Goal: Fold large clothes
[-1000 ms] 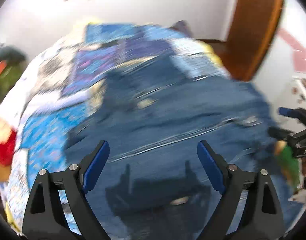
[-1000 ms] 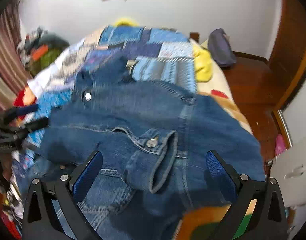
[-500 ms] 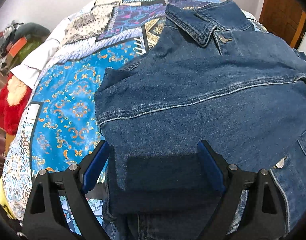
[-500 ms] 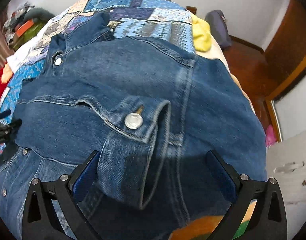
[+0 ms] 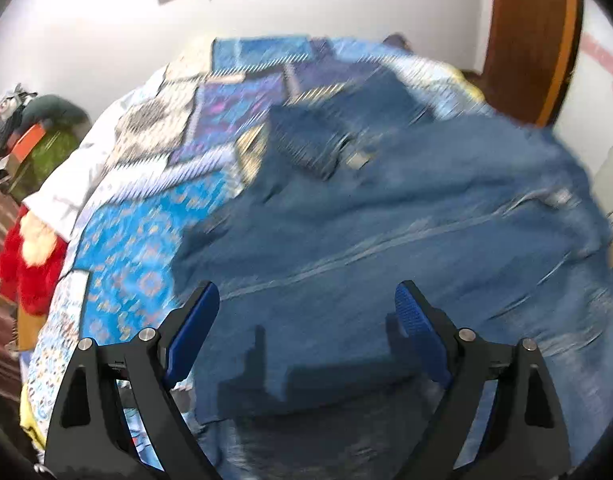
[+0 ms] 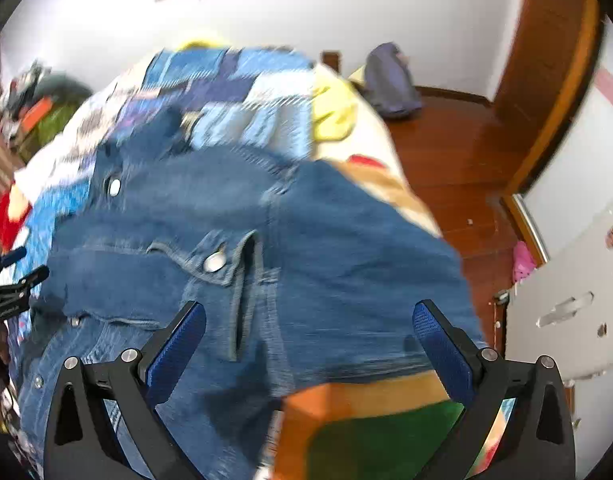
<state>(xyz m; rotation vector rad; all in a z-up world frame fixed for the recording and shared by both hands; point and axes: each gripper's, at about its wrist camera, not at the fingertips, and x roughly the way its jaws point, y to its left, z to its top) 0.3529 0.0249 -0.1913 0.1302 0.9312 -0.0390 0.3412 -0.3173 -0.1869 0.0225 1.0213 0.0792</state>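
Note:
A blue denim jacket [image 5: 386, 220] lies spread on the patchwork bedspread [image 5: 154, 216], collar toward the far wall. My left gripper [image 5: 306, 300] hovers open above the jacket's near left part, nothing between its blue pads. In the right wrist view the jacket [image 6: 326, 248] shows a buttoned cuff [image 6: 214, 262] folded across its front. My right gripper [image 6: 309, 316] stands open over the jacket's right side, holding nothing. The left gripper's fingertips [image 6: 14, 276] show at the left edge of that view.
The bed's right edge drops to a wooden floor [image 6: 458, 152] with a grey bag [image 6: 390, 80] on it. A yellow cloth [image 6: 332, 112] lies on the bed beyond the jacket. A red plush toy [image 5: 26, 260] and clutter [image 5: 30, 132] sit left of the bed. White furniture [image 6: 566, 300] stands at right.
Both grippers have pulled back and up from the jacket compared with half a second ago, so more of the bed and wall shows. Both stay open and empty.

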